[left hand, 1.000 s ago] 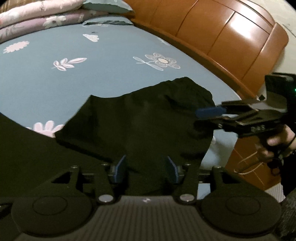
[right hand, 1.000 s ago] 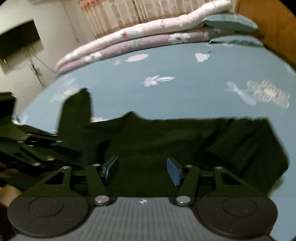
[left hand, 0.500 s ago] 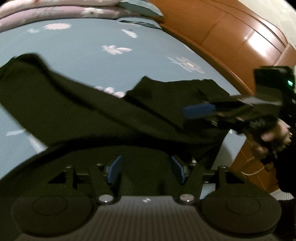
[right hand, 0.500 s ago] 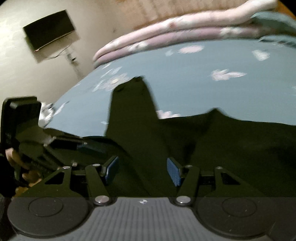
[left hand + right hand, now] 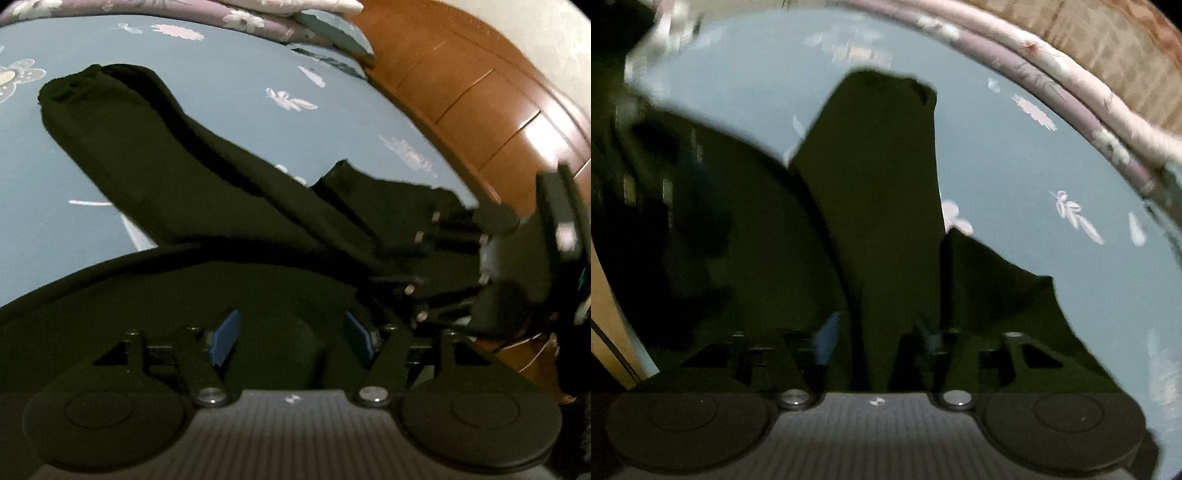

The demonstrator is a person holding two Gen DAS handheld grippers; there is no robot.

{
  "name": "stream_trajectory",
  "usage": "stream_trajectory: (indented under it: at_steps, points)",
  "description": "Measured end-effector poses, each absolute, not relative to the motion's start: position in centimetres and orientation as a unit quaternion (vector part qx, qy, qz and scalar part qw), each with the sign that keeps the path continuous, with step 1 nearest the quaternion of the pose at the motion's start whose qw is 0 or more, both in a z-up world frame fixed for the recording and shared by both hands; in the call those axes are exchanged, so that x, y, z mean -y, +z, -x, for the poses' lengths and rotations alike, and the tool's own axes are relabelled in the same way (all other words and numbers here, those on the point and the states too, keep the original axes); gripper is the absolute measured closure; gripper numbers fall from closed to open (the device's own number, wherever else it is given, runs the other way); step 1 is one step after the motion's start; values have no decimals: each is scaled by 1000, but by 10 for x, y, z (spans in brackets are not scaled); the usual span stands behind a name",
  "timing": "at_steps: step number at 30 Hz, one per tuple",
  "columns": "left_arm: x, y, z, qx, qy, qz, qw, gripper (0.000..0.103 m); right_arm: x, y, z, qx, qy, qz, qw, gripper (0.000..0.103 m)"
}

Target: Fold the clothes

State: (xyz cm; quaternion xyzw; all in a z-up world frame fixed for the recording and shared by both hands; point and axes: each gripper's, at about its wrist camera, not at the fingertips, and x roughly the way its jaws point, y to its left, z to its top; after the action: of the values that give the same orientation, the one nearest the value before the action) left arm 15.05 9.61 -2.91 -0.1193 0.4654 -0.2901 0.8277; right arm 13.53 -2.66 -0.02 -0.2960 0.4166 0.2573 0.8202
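Observation:
A black long-sleeved garment (image 5: 192, 192) lies spread on the blue flowered bedsheet (image 5: 229, 85). One sleeve (image 5: 96, 110) stretches away to the upper left in the left wrist view. My left gripper (image 5: 290, 341) hovers low over the black cloth, open, blue pads (image 5: 223, 341) wide apart with cloth under them. The right gripper (image 5: 480, 258) shows blurred at the right, low over the garment's edge. In the right wrist view the sleeve (image 5: 882, 166) runs straight ahead, and my right gripper (image 5: 875, 341) stands open above the fabric. The left gripper (image 5: 646, 177) is a dark blur at the left.
A wooden headboard (image 5: 480, 92) curves along the right side of the bed. Folded pink and purple quilts (image 5: 1089, 110) and a teal pillow (image 5: 332, 29) lie along the far edge. Bare sheet (image 5: 1034, 177) stretches beyond the garment.
Both cameras have swung left across the bed, so the long sleeve now shows stretched out. The right gripper has dropped lower and closer onto the garment. Both stay open.

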Motion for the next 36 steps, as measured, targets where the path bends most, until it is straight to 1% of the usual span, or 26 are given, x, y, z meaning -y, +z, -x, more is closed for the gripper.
stream_trajectory:
  at_steps: [2,4,5,7,14,20,22,25,27,28,30,31,32,33,35,36]
  points:
    - [-97,-28,-155,-465,-299,138,822,40,28,-3,-131,-419,247,313,816,74]
    - [-96,-27,-159,-466,-310,157,814,40,30,-4,-128,-421,238,319,815,86]
    - [-94,-27,-161,-467,-317,164,809,40,32,-2,-128,-420,234,318,818,95]
    - [-89,-26,-167,-470,-331,183,798,40,35,2,-126,-416,224,314,823,98]
    - [-71,-33,-202,-487,-362,289,741,40,43,24,-125,-401,212,282,845,99]
    - [-55,-56,-250,-521,-336,375,690,40,47,30,-120,-397,214,270,851,99]
    - [-53,-60,-264,-533,-317,386,682,43,46,29,-119,-397,218,273,849,99]
    - [-49,-61,-279,-547,-296,368,691,43,44,29,-115,-396,227,276,846,99]
    - [-49,-63,-287,-560,-284,356,692,45,43,30,-112,-394,233,276,845,99]
    - [-50,-65,-289,-563,-277,353,694,48,42,30,-111,-393,236,276,845,99]
    - [-52,-70,-294,-569,-264,346,698,57,42,32,-108,-391,243,277,843,99]
    - [-53,-73,-296,-572,-257,343,699,66,41,32,-107,-390,247,277,843,99]
    - [-54,-76,-299,-575,-251,340,701,70,41,32,-106,-389,251,277,842,99]
    - [-56,-78,-301,-577,-244,337,703,78,40,33,-105,-389,256,276,841,99]
    - [-58,-84,-306,-583,-231,330,706,100,39,33,-102,-388,264,274,839,99]
    - [-57,-83,-305,-580,-230,321,713,102,38,33,-102,-387,267,274,839,99]
